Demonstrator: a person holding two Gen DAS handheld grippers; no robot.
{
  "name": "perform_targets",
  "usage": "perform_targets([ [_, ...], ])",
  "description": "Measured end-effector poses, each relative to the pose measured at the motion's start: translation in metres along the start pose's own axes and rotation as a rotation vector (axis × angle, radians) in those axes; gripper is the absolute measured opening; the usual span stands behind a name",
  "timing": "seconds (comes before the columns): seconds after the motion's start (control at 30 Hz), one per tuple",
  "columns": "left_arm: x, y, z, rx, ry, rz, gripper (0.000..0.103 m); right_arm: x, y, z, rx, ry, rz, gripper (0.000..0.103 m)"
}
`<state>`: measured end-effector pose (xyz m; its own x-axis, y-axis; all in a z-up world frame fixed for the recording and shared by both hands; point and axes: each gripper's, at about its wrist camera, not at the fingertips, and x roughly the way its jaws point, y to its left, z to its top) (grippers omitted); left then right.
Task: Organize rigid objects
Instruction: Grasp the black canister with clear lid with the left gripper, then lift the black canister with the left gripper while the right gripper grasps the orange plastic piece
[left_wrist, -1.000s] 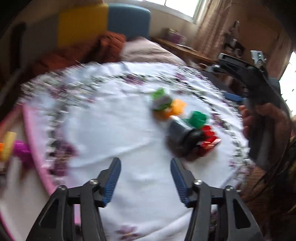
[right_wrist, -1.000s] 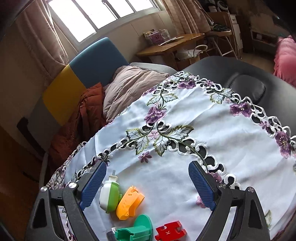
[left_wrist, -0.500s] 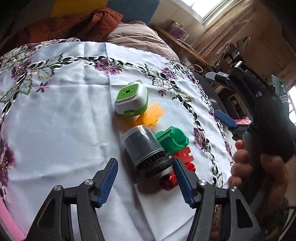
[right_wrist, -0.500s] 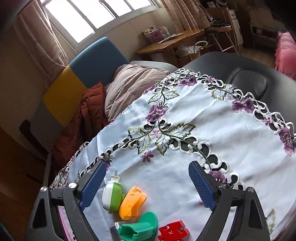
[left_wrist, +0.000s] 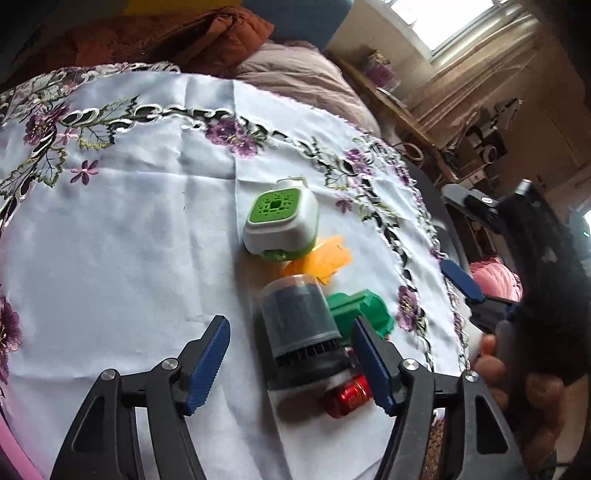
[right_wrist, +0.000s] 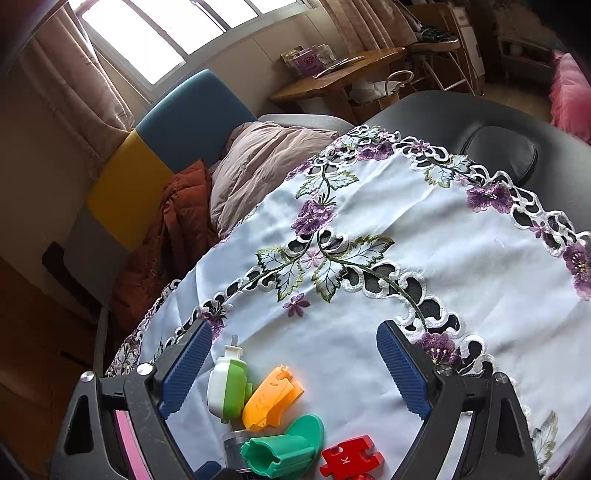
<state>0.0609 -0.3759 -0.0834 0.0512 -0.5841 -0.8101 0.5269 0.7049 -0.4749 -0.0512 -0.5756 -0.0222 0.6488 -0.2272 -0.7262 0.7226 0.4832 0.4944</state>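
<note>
On a tabletop (left_wrist: 110, 258) spread with an embroidered cloth (right_wrist: 424, 258), the left gripper (left_wrist: 290, 360) hangs wide open around a dark jar (left_wrist: 299, 325), holding nothing. The right gripper (right_wrist: 295, 363), also wide open and empty, hovers above the cluster: a green-and-white cube (left_wrist: 280, 225), an orange piece (right_wrist: 271, 397), a green piece (right_wrist: 284, 446) and a red puzzle piece (right_wrist: 349, 459).

My left gripper (left_wrist: 290, 363) hangs spread wide around a dark cylinder with a ribbed base (left_wrist: 301, 326) on the tabletop (left_wrist: 122, 258); green-and-white plug (left_wrist: 280, 225), orange clip (left_wrist: 321, 262) and green piece (left_wrist: 360, 308) lie beyond.
</note>
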Motion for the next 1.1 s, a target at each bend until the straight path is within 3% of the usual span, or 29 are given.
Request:
perform_targets([
  [0.17, 0.018, -0.01, 0.0, 0.036, 0.037, 0.033, 0.058, 0.002, 0.0, 0.0, -0.003, 0.005, -0.003, 0.091],
  [0.23, 0.026, -0.012, -0.001, 0.051, 0.055, 0.039, 0.045, 0.003, 0.0, 0.0, -0.003, 0.007, -0.006, 0.091],
  [0.5, -0.006, 0.005, -0.022, 0.188, 0.0, 0.112, 0.043, 0.009, -0.003, 0.001, 0.01, 0.036, -0.002, 0.091],
  [0.67, -0.036, 0.028, -0.048, 0.252, -0.052, 0.163, 0.044, 0.024, 0.009, -0.007, -0.059, 0.125, 0.005, 0.091],
  [0.77, -0.043, 0.037, -0.055, 0.249, -0.077, 0.158, 0.044, 0.033, 0.022, -0.014, -0.141, 0.177, 0.002, 0.091],
  [0.9, -0.041, 0.045, -0.057, 0.227, -0.074, 0.154, 0.044, 0.05, 0.041, -0.028, -0.275, 0.308, 0.008, 0.091],
  [1.0, -0.042, 0.044, -0.06, 0.246, -0.081, 0.164, 0.044, 0.054, 0.064, -0.036, -0.502, 0.375, 0.008, 0.091],
  [1.1, -0.044, 0.049, -0.061, 0.222, -0.089, 0.139, 0.044, 0.056, 0.086, -0.049, -0.78, 0.413, -0.051, 0.091],
])
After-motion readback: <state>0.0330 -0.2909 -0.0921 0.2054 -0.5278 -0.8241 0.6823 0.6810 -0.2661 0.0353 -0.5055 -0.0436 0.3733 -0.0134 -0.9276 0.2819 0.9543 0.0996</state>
